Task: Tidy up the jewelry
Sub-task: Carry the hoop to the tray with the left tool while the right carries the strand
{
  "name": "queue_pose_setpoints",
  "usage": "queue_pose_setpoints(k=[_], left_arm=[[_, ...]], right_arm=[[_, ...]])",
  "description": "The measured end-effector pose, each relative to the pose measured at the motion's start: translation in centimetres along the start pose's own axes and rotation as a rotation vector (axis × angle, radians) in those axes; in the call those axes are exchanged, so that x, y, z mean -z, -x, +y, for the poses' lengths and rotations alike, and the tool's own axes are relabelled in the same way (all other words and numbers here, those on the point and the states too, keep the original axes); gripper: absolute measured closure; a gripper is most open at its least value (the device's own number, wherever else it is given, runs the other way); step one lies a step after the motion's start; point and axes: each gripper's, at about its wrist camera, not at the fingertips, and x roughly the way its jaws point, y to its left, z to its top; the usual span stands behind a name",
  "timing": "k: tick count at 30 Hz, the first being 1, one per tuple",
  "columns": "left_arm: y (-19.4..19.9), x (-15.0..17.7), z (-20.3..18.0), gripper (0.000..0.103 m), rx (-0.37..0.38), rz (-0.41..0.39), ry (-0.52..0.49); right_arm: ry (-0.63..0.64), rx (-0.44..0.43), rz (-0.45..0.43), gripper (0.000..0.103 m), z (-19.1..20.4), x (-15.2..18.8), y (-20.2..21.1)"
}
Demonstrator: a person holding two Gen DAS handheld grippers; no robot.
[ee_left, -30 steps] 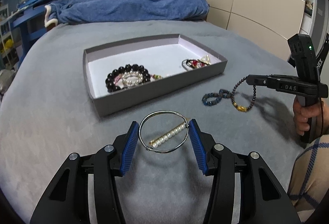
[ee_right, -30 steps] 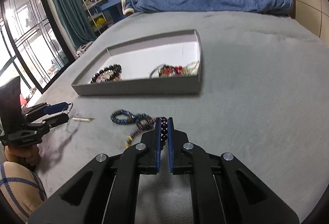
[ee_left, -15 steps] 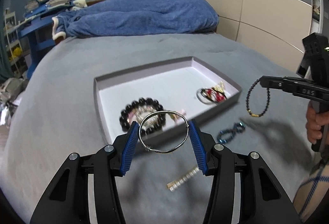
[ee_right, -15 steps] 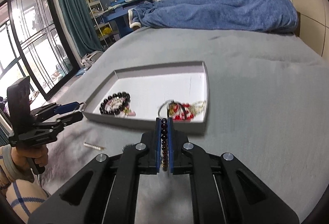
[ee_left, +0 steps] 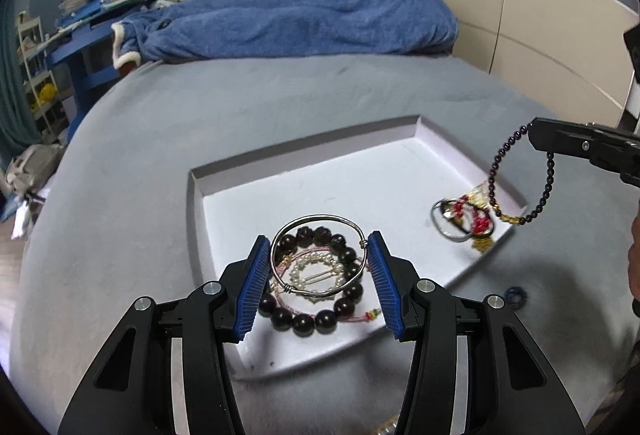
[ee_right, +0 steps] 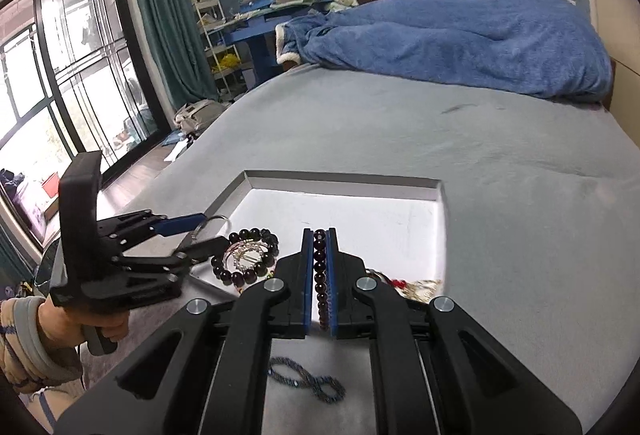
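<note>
Left gripper [ee_left: 318, 273] pinches thin silver wire bangle [ee_left: 316, 221] across its width, over tray [ee_left: 280, 163]. Right gripper [ee_right: 319, 283] clamps dark purple bead bracelet [ee_left: 494, 171], gold-accented loop dangling below its tips over tray's corner.

Blue bracelet [ee_left: 515, 296] mostly hidden behind left gripper's finger [ee_left: 460, 315]; pearl clip [ee_left: 386, 428] cut off at frame bottom; red-gold cluster [ee_left: 476, 219] motion-blurred.

Silver bangle [ee_left: 318, 255] and dark bead bracelet [ee_left: 520, 187] held above tray [ee_left: 320, 171].
</note>
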Motion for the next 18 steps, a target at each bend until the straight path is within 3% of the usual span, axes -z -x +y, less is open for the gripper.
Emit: queue_pose_setpoints(k=[9,18], left_arm=[[-2.8,0.9,0.3,0.051,0.003,0.070,-0.002],[-3.7,1.3,0.9,0.051,0.006,0.086,0.017]], right_arm=[[-0.025,-0.020,0.090,0.097,-0.4,0.6,-4.7],[-0.083,0.048,0.142,0.097,-3.6,2.5,-5.8]])
